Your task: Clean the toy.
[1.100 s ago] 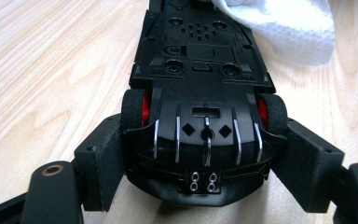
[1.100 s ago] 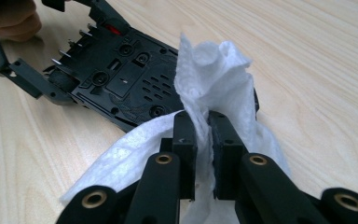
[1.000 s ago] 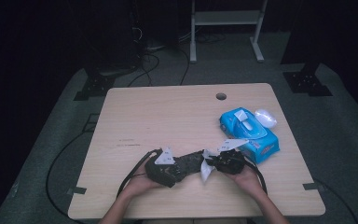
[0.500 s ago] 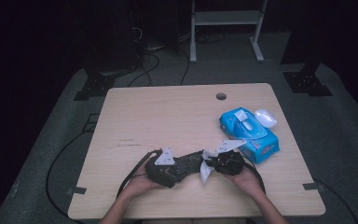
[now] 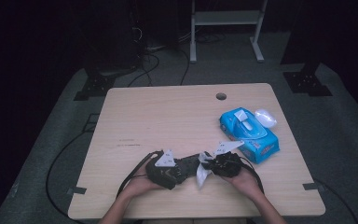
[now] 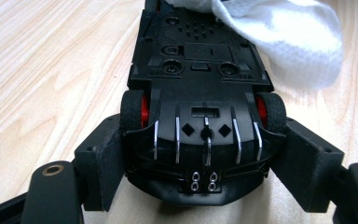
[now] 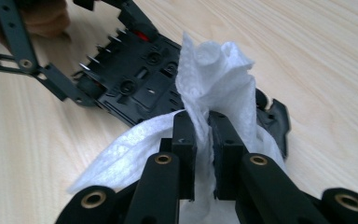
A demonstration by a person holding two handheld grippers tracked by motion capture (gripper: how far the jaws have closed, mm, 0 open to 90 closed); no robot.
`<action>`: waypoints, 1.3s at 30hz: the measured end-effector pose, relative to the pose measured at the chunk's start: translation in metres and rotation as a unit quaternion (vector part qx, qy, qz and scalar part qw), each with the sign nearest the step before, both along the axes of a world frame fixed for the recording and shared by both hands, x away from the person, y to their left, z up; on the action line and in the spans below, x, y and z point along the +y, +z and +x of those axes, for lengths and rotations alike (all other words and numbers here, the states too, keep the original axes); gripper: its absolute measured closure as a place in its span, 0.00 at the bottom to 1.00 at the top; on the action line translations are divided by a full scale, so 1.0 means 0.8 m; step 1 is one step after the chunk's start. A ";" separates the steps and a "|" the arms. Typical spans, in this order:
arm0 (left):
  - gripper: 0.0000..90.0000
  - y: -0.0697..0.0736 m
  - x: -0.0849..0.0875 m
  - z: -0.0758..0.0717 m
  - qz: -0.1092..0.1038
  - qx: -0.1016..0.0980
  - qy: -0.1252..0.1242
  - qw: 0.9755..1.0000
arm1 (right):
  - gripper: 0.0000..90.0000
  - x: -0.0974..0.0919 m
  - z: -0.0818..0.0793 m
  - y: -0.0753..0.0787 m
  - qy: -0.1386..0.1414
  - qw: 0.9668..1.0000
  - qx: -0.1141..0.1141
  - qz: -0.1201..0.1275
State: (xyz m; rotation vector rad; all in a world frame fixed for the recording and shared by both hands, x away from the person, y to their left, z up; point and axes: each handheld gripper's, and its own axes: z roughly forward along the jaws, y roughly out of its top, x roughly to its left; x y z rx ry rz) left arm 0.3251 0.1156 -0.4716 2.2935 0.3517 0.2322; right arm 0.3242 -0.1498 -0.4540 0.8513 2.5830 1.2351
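Note:
A black toy car [image 6: 200,93] with red wheel hubs lies belly-up, and my left gripper [image 6: 200,172] is shut on its rear end, pads pressed on both sides by the wheels. In the high view the car [image 5: 189,164] sits between both hands near the table's front edge. My right gripper [image 7: 203,135] is shut on a crumpled white wipe [image 7: 214,74], which rests against the car's underside [image 7: 142,84]. The wipe [image 5: 202,173] hangs down from the right gripper [image 5: 210,165], and its edge [image 6: 279,32] covers the car's far end in the left gripper view.
A blue pack of wipes [image 5: 248,133] lies at the right of the wooden table [image 5: 168,116], with a white lid-like object [image 5: 265,118] beside it. A round cable hole [image 5: 221,96] sits near the far edge. Cables trail off the front left.

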 end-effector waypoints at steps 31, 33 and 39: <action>0.27 0.002 -0.014 -0.006 -0.013 0.005 -0.028 1.000 | 0.90 0.040 -0.010 0.005 0.011 0.999 -0.002 0.042; 0.27 0.002 -0.016 -0.006 -0.013 0.004 -0.029 0.999 | 0.90 0.038 -0.008 0.005 -0.003 0.999 0.001 0.046; 0.27 0.000 -0.020 -0.010 -0.004 -0.005 -0.029 1.000 | 0.90 0.066 -0.017 0.007 0.032 0.999 -0.009 0.043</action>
